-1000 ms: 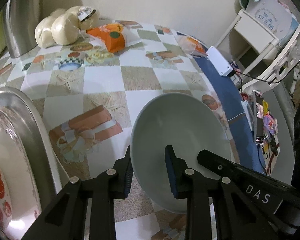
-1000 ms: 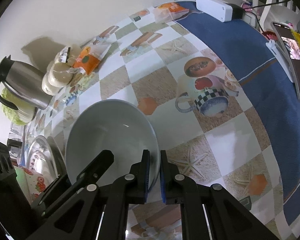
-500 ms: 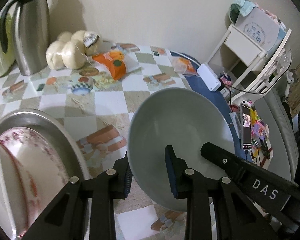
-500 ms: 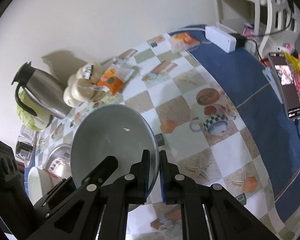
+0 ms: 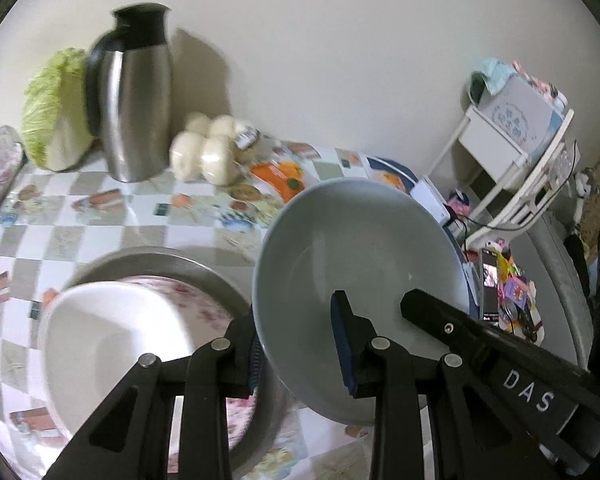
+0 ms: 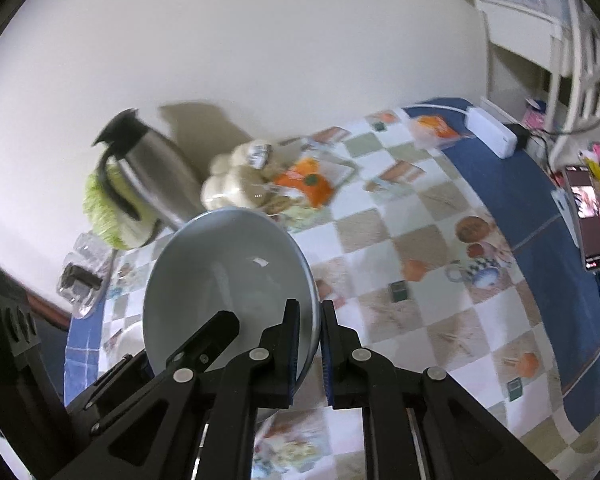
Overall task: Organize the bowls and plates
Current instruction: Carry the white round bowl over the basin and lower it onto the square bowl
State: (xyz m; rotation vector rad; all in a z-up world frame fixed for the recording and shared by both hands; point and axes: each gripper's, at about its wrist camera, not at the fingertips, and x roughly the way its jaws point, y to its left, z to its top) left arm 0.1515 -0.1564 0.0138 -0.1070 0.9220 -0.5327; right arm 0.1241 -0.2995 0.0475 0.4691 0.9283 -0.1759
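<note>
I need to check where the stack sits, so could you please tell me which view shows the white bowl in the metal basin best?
The left wrist view: the white bowl fills the lower left, resting in the metal basin over a floral dish. In the right wrist view only a pale sliver shows behind the grey bowl.

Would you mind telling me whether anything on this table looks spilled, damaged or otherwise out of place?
Nothing looks spilled or broken. The only oddity is the grey bowl, tilted above the table with both grippers clamped on its rim; the white bowl sits level in the metal basin.
</note>
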